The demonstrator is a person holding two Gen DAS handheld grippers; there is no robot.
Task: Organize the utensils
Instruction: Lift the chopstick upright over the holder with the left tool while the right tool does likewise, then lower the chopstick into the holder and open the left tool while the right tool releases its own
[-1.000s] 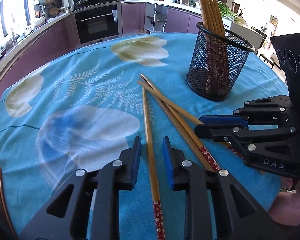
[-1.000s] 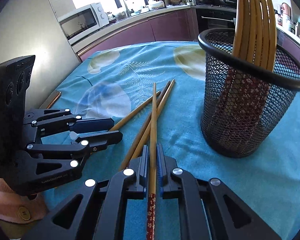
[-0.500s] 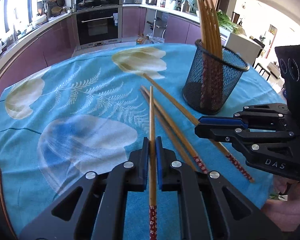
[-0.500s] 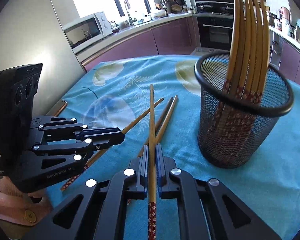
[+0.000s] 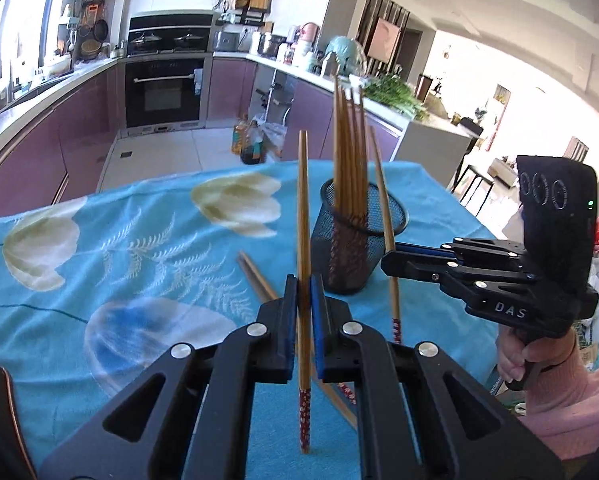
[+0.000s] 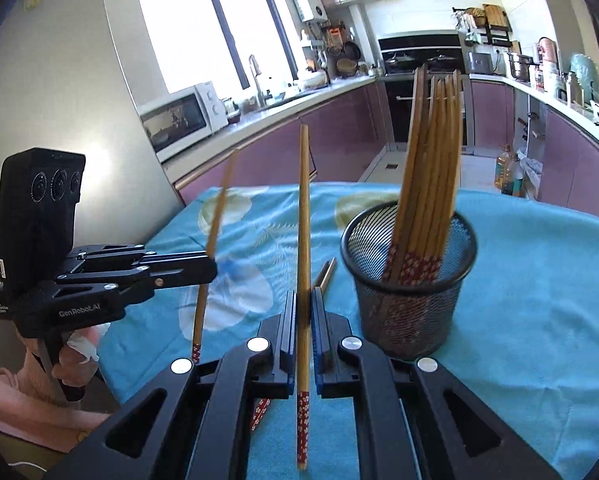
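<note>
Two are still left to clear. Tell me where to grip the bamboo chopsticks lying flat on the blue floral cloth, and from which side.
Take the bamboo chopsticks on the bare shaft just past their red-patterned ends, which lie nearest you. Come down from above, jaws across the shaft: they lie flat on the blue floral cloth, side by side, so probably one at a time.

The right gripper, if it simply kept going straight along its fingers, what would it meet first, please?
Probably nothing soon. The right gripper points past the mesh holder, which sits right of its line. Ahead are only the tablecloth below and the far purple cabinets. Its held chopstick leads; depth is uncertain.
</note>
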